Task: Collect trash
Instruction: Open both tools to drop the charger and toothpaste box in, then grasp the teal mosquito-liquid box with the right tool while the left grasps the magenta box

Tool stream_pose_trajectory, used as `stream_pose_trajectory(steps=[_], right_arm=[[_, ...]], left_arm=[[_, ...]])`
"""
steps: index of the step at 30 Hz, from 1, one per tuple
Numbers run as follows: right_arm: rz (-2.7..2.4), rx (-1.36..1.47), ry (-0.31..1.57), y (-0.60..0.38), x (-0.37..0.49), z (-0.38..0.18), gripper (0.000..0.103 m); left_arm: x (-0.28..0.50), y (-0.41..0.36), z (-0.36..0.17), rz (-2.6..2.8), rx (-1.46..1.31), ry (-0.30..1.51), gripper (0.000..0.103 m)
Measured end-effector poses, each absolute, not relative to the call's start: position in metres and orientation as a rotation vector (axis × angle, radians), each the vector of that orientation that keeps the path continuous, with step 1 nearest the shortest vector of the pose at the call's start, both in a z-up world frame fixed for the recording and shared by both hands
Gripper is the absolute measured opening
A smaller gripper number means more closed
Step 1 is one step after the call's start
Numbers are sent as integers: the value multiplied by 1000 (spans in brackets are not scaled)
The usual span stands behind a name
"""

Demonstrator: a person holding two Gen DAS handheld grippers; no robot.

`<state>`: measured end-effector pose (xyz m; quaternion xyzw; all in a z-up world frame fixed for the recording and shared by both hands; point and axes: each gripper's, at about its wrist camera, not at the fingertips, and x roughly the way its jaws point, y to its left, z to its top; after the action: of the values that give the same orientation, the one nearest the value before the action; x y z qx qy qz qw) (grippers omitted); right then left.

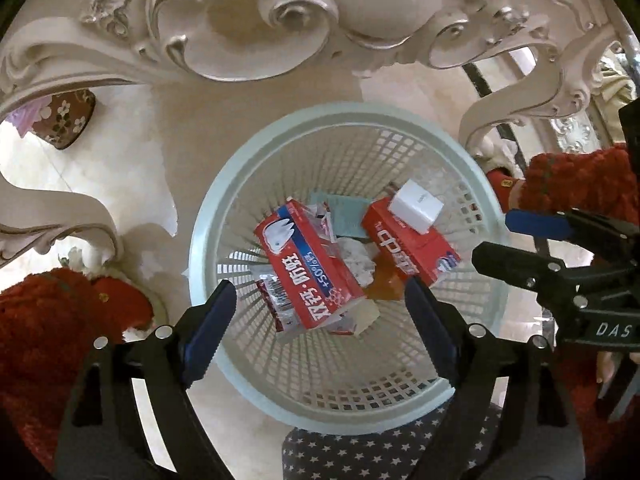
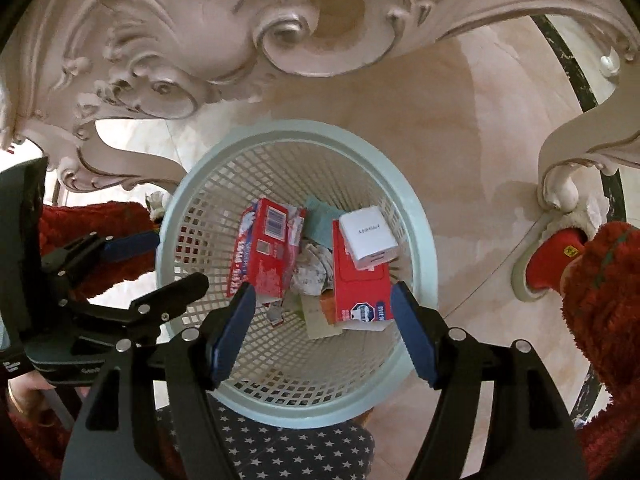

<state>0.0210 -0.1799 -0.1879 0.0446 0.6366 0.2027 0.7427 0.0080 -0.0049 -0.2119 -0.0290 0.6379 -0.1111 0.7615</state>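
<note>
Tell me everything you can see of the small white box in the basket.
The small white box is a squat block with rounded edges, smooth and glossy like card or plastic, with a line of tiny grey print on its top face that is too small to read. It lies tilted on the upper end of the right-hand red carton, inside the pale green mesh basket near its far right wall. Neither gripper touches it; it looks intact and closed.
</note>
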Motion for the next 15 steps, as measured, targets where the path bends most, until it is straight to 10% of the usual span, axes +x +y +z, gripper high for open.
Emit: stream_pose_trajectory(steps=[15], right_arm=[[680,43,793,-216,38,61,73]], left_arm=[[26,65,34,-302,-46,855,84]])
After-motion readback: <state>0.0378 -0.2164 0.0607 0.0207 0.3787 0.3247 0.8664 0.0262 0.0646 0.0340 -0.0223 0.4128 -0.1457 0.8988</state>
